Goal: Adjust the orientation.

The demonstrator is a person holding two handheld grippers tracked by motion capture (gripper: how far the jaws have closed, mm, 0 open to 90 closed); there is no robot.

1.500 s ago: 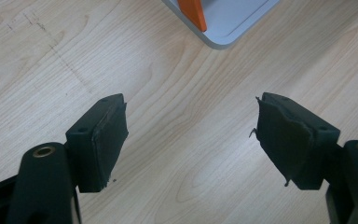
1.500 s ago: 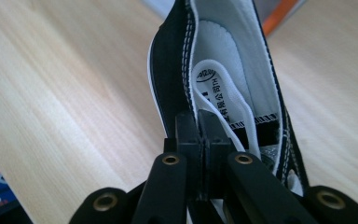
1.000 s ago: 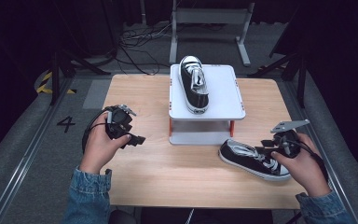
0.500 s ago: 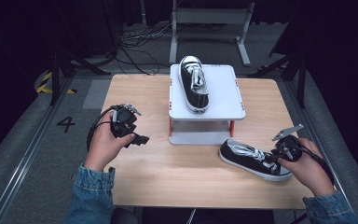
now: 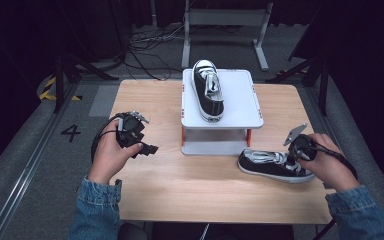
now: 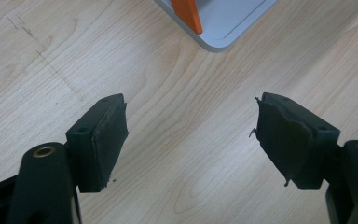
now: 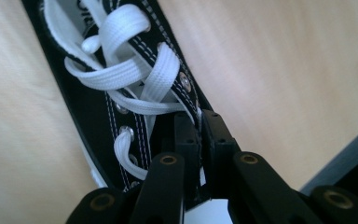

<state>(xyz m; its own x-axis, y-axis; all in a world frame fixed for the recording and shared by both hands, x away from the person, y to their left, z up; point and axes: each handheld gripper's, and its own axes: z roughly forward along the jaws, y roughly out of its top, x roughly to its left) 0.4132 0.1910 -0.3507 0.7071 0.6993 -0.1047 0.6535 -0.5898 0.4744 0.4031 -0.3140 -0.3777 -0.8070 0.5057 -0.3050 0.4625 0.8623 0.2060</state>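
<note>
Right hand-held gripper [image 7: 200, 135] just closed, jaws pinched on side wall of shoe [image 5: 275, 165], lying on table [image 5: 205, 195] before stand [image 5: 222, 112]. Left hand-held gripper [image 6: 191, 140] held spread over bare table, nothing between jaws.

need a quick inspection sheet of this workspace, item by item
surface: wooden table, bare wood in front
job's things: one black sneaker lying on the table; second sneaker on the white stand
clutter: nothing seen
grippers: right gripper has just been closing, jaws pinching the sneaker's side by the laces; left gripper open over bare wood
cables: cable loops from the left gripper
surroundings: dark floor, metal frame behind
</note>
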